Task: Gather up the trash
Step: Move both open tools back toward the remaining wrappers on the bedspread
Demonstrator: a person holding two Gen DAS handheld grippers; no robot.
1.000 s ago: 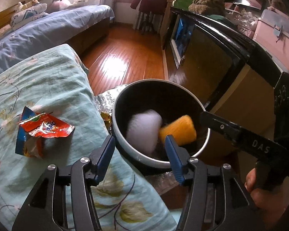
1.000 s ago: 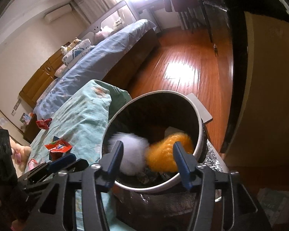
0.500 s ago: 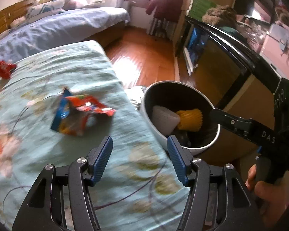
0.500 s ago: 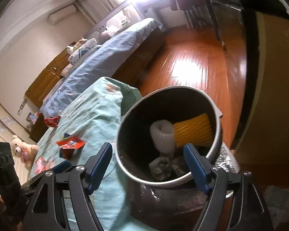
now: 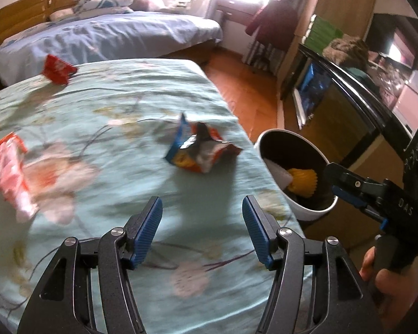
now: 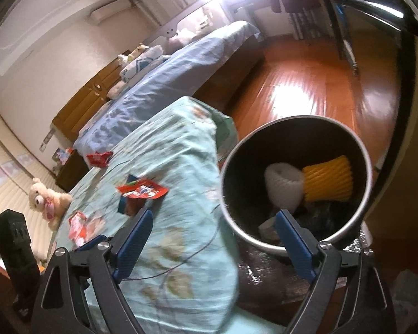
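Bin (image 6: 367,167) base behind fingers (image 6: 292,247)

White letters "DAS" readable on the black body of the right gripper (image 5: 337,183), seen from the left wrist view. More characters on the black block above it, too tilted and small to make out. Print on the snack wrapper (image 5: 200,150) lying on the bedspread (image 5: 125,105) blurred, not legible.
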